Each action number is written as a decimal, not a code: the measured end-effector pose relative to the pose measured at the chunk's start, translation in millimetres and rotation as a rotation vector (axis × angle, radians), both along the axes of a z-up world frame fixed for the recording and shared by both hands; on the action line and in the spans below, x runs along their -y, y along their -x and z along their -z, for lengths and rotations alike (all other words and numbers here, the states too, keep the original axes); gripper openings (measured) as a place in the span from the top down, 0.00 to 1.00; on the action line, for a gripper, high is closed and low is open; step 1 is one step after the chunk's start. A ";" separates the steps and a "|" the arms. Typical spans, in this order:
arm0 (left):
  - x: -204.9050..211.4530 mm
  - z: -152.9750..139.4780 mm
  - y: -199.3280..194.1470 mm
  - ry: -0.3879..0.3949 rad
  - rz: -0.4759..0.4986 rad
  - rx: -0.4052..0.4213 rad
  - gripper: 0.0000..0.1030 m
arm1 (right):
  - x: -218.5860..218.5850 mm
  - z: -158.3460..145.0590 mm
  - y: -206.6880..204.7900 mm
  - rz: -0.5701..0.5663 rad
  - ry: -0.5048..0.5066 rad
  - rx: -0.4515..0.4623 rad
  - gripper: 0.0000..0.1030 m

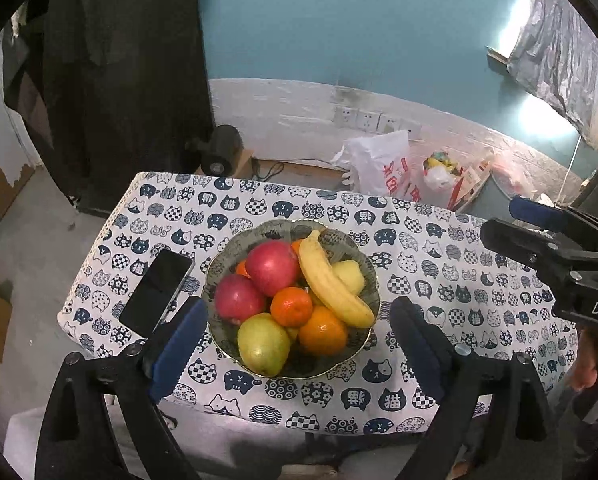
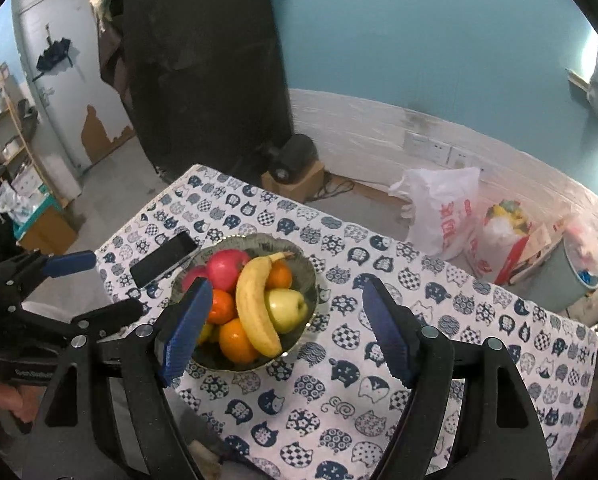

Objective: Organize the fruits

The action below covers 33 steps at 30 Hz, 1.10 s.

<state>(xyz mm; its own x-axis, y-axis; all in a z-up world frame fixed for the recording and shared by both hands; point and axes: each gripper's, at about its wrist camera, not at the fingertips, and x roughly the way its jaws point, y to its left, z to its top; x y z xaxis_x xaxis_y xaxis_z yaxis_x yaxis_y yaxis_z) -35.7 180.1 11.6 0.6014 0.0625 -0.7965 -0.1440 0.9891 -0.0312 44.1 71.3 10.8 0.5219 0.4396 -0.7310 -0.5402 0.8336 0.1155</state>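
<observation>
Left gripper [image 1: 299, 344]: jaws wide apart, nothing between the pads, held above the near side of the bowl [image 1: 365, 268]. Right gripper [image 2: 287, 332]: jaws apart too, empty, above the cloth just right of the bowl, its left pad overlapping the bowl's near-left edge in view. Neither touches any fruit.

All fruit sits in the bowl, mid-table on the cat-print cloth [image 1: 439, 280]: banana [image 1: 331, 284] lying across the top, two red apples [image 1: 273, 266] at left, oranges [image 1: 323, 330] at front and under the pile, green pear [image 1: 263, 346] at the near rim, a pale green apple [image 2: 286, 309] beside the banana. Phone [image 1: 159, 292] lies just left of the bowl, close to the rim.

Judgement: looks near done, or between picks; nothing loose on the cloth.

If another pick follows:
- take the banana first, it's on top and pins others
- grip it across the middle, jaws square to its length
- come straight down, don't nudge the pear at the rim, it could roll out
- the left hand should steer clear of the phone
- keep the two grippers apart, they're close over the bowl
</observation>
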 end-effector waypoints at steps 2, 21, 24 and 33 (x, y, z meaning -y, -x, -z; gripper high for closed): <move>2.2 -1.5 1.0 -0.003 0.000 0.000 0.06 | 5.8 0.5 1.8 0.008 0.004 0.000 0.26; 25.8 -8.5 -5.7 -0.024 0.018 0.005 0.04 | 33.4 10.9 3.1 0.032 0.027 0.002 0.26; 29.9 -7.8 -7.9 -0.040 0.028 -0.002 0.04 | 33.0 10.7 3.0 0.034 0.027 0.004 0.26; 34.7 -10.8 -7.3 -0.045 0.040 0.004 0.04 | 36.9 12.6 2.2 0.037 0.035 0.010 0.26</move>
<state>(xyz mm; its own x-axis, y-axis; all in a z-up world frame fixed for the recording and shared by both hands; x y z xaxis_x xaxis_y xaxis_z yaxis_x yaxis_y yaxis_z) -28.4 145.5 22.4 0.6069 0.0741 -0.7913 -0.1044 0.9944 0.0130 41.8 34.5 -1.8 0.5447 0.3940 -0.7403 -0.5095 0.8567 0.0810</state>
